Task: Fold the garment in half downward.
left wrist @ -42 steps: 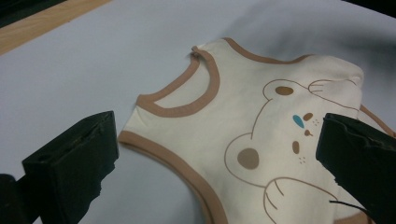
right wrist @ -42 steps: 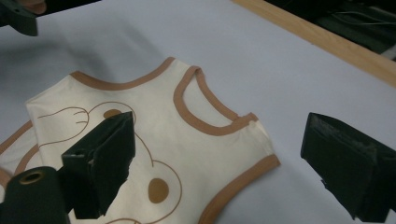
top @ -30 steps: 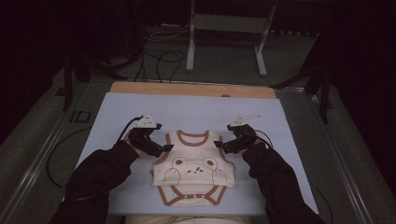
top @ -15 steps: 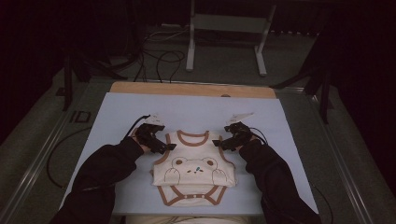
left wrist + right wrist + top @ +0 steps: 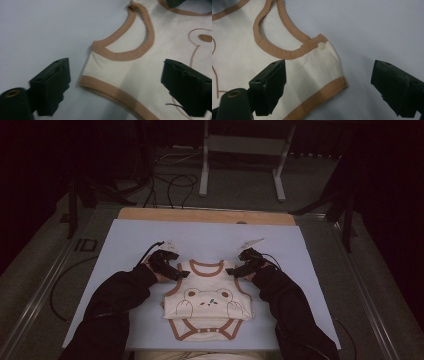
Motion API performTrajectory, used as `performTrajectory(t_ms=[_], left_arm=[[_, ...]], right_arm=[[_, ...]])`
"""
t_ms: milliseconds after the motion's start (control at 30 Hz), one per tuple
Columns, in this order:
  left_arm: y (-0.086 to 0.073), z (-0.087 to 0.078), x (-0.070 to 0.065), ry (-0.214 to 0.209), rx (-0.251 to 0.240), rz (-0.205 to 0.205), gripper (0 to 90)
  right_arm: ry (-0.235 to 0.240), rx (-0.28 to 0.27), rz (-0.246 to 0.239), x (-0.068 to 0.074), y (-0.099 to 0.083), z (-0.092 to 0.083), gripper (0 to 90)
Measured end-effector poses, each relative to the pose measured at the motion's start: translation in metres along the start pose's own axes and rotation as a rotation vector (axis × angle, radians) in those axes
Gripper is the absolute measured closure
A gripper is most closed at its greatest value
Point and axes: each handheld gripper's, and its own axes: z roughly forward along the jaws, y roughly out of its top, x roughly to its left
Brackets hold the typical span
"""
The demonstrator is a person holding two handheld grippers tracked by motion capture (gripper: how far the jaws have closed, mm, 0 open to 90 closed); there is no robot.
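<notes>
A cream baby bodysuit (image 5: 207, 302) with brown trim and a bear print lies flat on the pale blue mat (image 5: 210, 237), neck away from the person. My left gripper (image 5: 180, 273) is at its left shoulder. In the left gripper view the left gripper (image 5: 117, 87) is low over the bodysuit (image 5: 140, 72); the shoulder strap lies between its jaws, which have just been closing, untouched by the pads. My right gripper (image 5: 234, 271) is at the right shoulder. In the right gripper view the right gripper (image 5: 332, 87) stands open over the bodysuit (image 5: 242, 57), around the shoulder corner with its snap.
The mat covers a wooden table whose far edge (image 5: 205, 216) shows bare. Beyond it stand a metal frame (image 5: 240, 165) and loose cables (image 5: 170, 180) on the floor. Dark sleeves come in from the bottom on both sides of the bodysuit.
Both hands have moved inward and down toward the bodysuit's shoulders, the left gripper to the right and the right gripper to the left. The bodysuit has not moved.
</notes>
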Motion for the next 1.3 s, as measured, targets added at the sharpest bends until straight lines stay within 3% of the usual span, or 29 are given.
performTrajectory(t_ms=[167,267,400,600,800,1000,1300], left_arm=[[-0.004,0.004,0.006,0.010,0.008,-0.019,17.0],[-0.005,0.006,0.008,0.018,0.017,-0.020,20.5],[-0.006,0.008,0.010,0.029,0.020,-0.019,35.8],[-0.008,0.010,0.012,0.029,0.036,-0.029,49.4],[-0.005,0.014,0.011,0.029,0.056,-0.044,56.1],[0.000,0.015,0.007,0.032,0.092,-0.029,65.4],[0.001,0.016,0.008,0.036,0.100,-0.066,75.8]], right_arm=[[-0.002,0.017,0.010,-0.003,0.000,0.005,17.1],[0.005,0.023,0.010,-0.005,-0.001,0.008,25.0],[-0.007,0.021,-0.007,-0.008,-0.001,0.009,38.9],[0.000,0.050,-0.037,-0.005,0.001,0.007,50.4],[-0.004,0.079,-0.071,-0.001,0.003,0.007,60.2],[-0.001,0.086,-0.069,0.002,0.004,0.006,67.8],[0.008,0.101,-0.068,0.005,0.005,0.006,78.5]])
